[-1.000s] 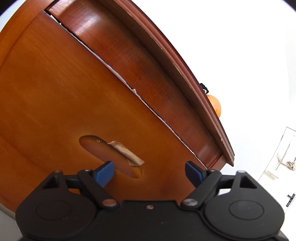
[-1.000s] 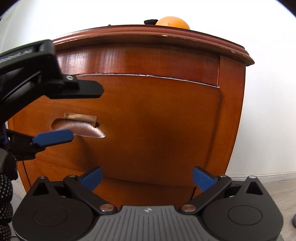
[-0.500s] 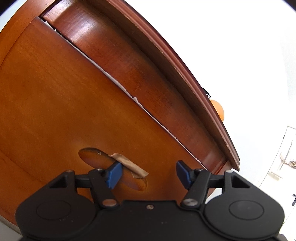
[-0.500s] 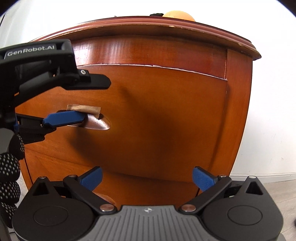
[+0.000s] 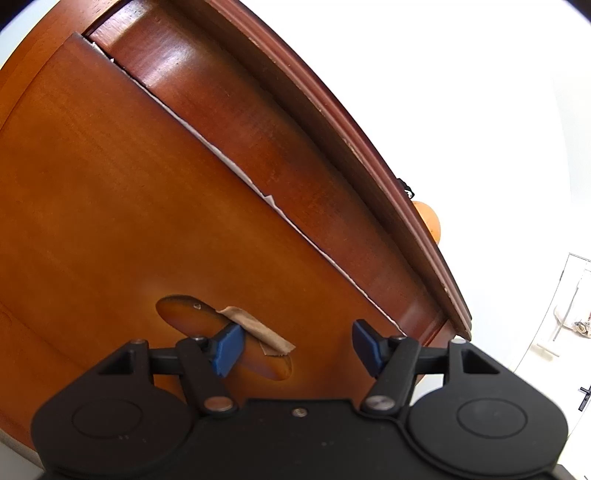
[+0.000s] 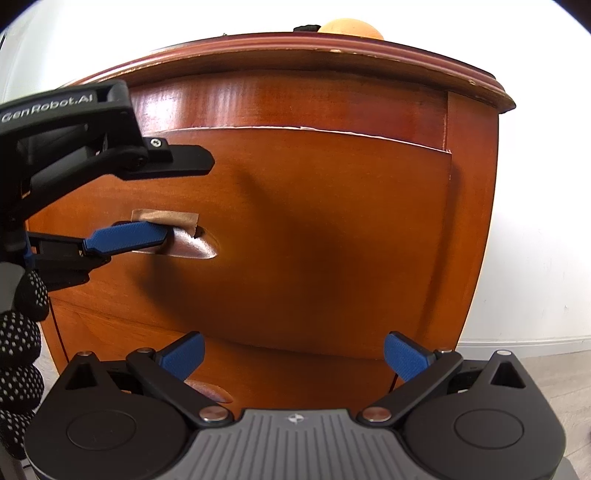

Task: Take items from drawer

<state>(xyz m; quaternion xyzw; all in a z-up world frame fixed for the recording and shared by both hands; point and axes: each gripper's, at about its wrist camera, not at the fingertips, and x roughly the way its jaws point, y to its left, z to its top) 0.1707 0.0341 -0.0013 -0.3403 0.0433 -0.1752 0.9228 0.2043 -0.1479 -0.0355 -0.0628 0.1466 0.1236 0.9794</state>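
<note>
A brown wooden cabinet has a closed drawer (image 6: 332, 221) with a carved oval handle recess (image 6: 192, 247) and a strip of tan tape (image 6: 166, 218) over its top edge. The drawer front (image 5: 129, 221), recess (image 5: 192, 314) and tape (image 5: 258, 332) also show in the left wrist view. My left gripper (image 5: 297, 349) is open against the drawer front, and its lower blue finger (image 6: 129, 238) reaches into the recess under the tape. My right gripper (image 6: 293, 356) is open and empty, held back from the lower front of the cabinet.
An orange (image 6: 351, 27) and a small black item (image 6: 306, 27) sit on the cabinet top (image 6: 369, 48). A second handle recess (image 6: 210, 393) shows low on the cabinet. White wall and baseboard (image 6: 535, 339) stand to the right. A black dotted glove (image 6: 18, 350) holds the left gripper.
My left gripper has moved in to the drawer front and narrowed a little; its lower finger has entered the handle recess. My right gripper has edged closer to the cabinet.
</note>
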